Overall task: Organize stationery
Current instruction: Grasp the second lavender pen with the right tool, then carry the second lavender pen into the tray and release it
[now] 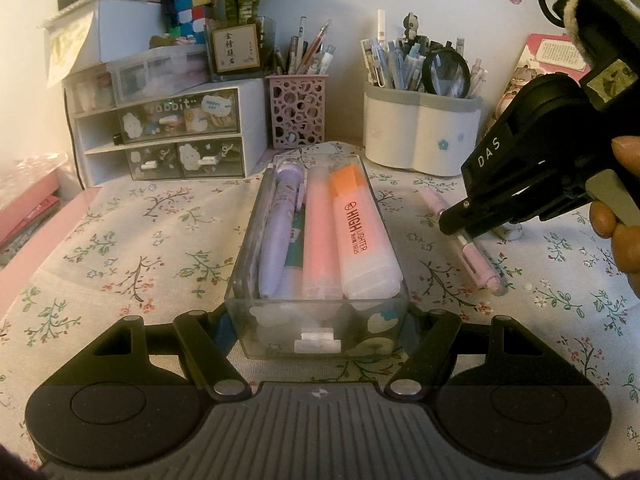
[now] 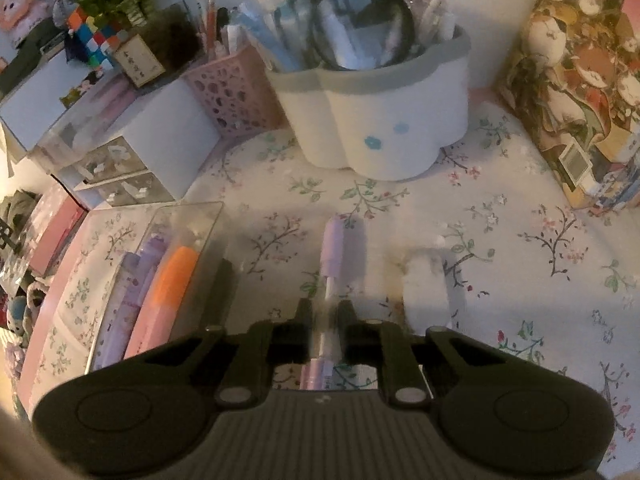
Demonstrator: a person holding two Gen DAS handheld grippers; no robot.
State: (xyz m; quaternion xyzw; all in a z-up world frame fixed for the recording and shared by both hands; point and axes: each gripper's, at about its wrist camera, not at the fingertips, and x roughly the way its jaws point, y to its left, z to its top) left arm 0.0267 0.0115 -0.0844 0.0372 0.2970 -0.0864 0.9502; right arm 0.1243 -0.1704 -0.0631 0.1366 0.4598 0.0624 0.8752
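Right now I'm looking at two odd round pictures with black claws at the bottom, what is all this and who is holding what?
Those claws are hand-held grippers, one in each of a person's hands; no robot arm is involved. Each carries a fisheye camera looking along its two fingers.

The left gripper's picture shows the left gripper spread around the near end of a clear drawer tray holding an orange highlighter, a pink highlighter and a purple pen. Whether it actually touches the tray is unclear.

The right gripper's picture shows the right gripper straddling a lilac pen lying on the floral tablecloth; blur hides whether it grips. A white pen holder stands behind.
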